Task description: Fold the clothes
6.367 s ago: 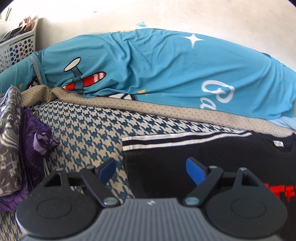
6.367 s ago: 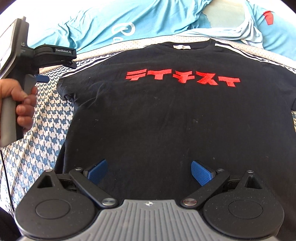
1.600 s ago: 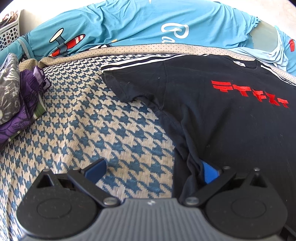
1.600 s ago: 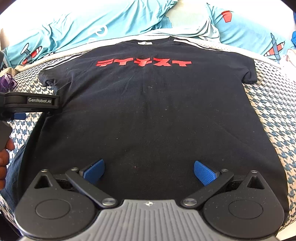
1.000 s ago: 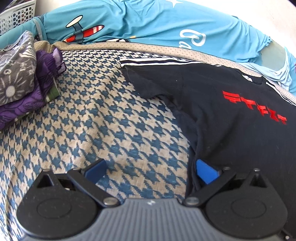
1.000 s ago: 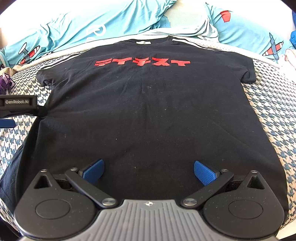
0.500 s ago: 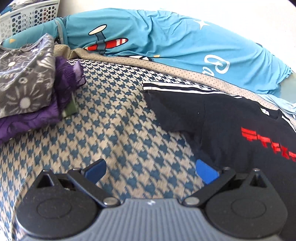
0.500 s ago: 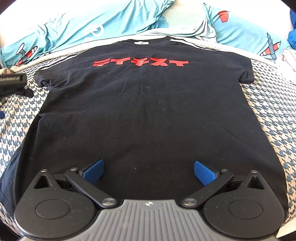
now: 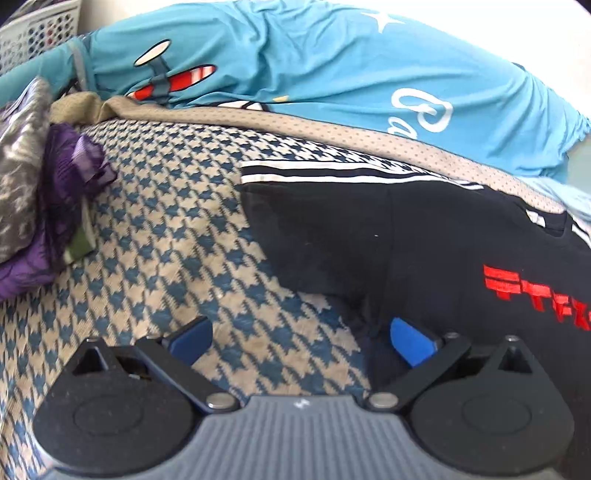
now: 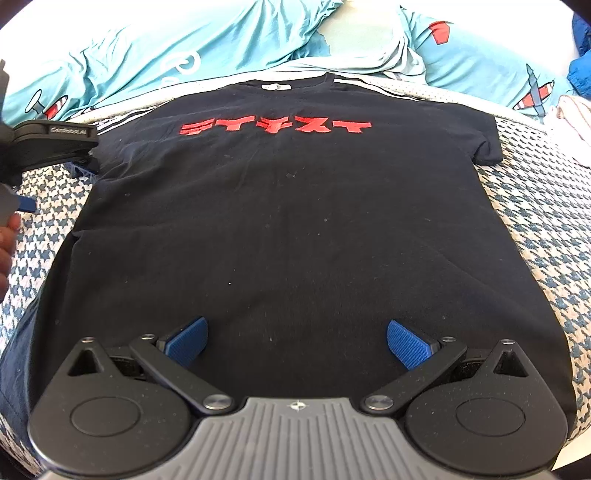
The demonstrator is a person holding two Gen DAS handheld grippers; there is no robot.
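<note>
A black T-shirt (image 10: 288, 221) with red lettering and white shoulder stripes lies spread flat, face up, on the houndstooth bedcover (image 10: 535, 221). My right gripper (image 10: 295, 341) is open, low over the shirt's bottom hem near the middle. My left gripper (image 9: 301, 341) is open at the shirt's left sleeve (image 9: 314, 236), one blue pad over the bedcover and the other at the armpit fold. In the right wrist view the left gripper (image 10: 53, 142) shows at the far left edge beside that sleeve, held by a hand (image 10: 7, 243).
A blue duvet with aeroplane prints (image 9: 314, 62) is bunched along the far side. Folded grey and purple clothes (image 9: 40, 206) are stacked at the left, with a white basket (image 9: 33, 33) behind. Striped cloth (image 10: 572, 114) lies at the far right.
My left gripper has travelled up the shirt's left side from the lower edge to the sleeve, staying open. The right gripper has barely moved.
</note>
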